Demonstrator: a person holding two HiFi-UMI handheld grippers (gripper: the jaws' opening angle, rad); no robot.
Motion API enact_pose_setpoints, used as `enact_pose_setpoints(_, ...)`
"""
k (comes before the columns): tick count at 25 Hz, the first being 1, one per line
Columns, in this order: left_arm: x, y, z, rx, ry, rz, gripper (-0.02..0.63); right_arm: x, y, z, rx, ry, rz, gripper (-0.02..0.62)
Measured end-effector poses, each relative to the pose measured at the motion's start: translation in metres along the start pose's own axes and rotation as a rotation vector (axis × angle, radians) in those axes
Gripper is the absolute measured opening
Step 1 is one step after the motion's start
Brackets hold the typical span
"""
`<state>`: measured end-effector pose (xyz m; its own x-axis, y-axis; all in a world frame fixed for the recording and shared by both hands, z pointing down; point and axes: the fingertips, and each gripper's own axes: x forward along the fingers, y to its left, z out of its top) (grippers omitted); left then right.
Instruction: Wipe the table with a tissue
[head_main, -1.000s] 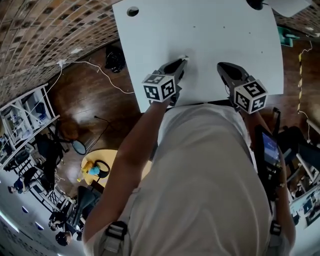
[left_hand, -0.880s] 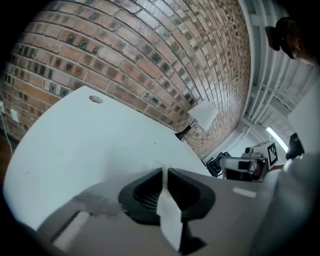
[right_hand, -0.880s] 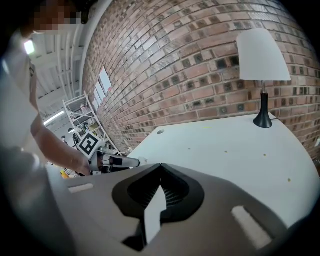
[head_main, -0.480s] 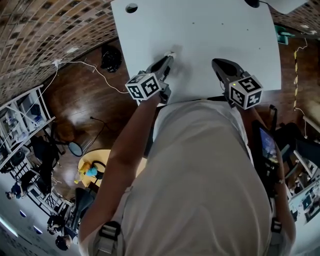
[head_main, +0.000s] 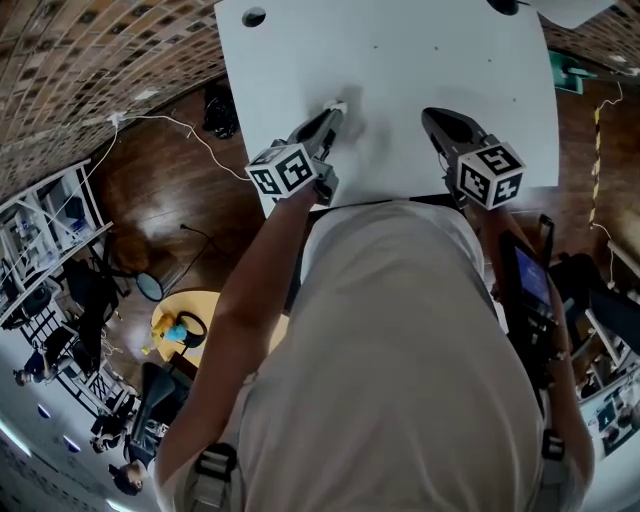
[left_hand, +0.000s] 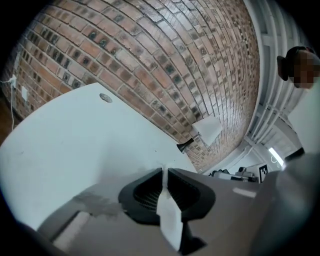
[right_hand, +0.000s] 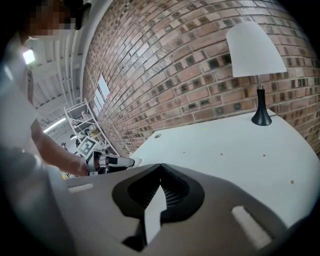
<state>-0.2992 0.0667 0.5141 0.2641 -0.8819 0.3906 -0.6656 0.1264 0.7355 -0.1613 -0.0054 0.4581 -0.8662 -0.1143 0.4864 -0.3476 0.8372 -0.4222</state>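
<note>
The white table (head_main: 400, 60) fills the top of the head view. My left gripper (head_main: 335, 112) rests low over its near left part, shut on a small white tissue (head_main: 338, 105) that sticks out at the tips. In the left gripper view the tissue (left_hand: 163, 187) runs as a thin strip between the closed jaws of that gripper (left_hand: 164, 172). My right gripper (head_main: 432, 115) hovers over the near right part of the table, jaws together and nothing in them. The right gripper view shows its own jaws (right_hand: 160, 167) closed, and the left gripper (right_hand: 125, 161) off to the left.
A white lamp (right_hand: 255, 55) stands at the table's far right corner, with its black base (head_main: 510, 8) at the top edge of the head view. A round cable hole (head_main: 253, 17) sits at the far left corner. A brick wall (left_hand: 150, 65) runs behind the table. Wooden floor and cables lie to the left.
My left gripper has rolled and its marker cube swung left, the tissue still pinched at the tips. The right gripper has shifted slightly left.
</note>
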Motion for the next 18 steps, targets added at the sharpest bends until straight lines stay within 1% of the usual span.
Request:
enact_pose_setpoints(5, 0.021, -0.006, -0.004, 0.018, 0.007, 0.068, 0.041, -0.008, -0.017, 0.000, 0.005, 0.017, 0.028, 0.008)
enact_pose_setpoints(10, 0.055, -0.017, 0.010, 0.096, 0.025, 0.138, 0.041, -0.021, -0.046, 0.016, 0.002, -0.008, 0.038, 0.008)
enact_pose_setpoints(15, 0.087, -0.006, 0.035, 0.117, 0.025, 0.212, 0.041, -0.035, -0.069, 0.021, 0.046, -0.031, 0.027, 0.008)
enact_pose_setpoints(18, 0.109, 0.002, 0.044, 0.161, 0.049, 0.248, 0.041, -0.042, -0.082, 0.015, 0.068, -0.029, 0.017, 0.008)
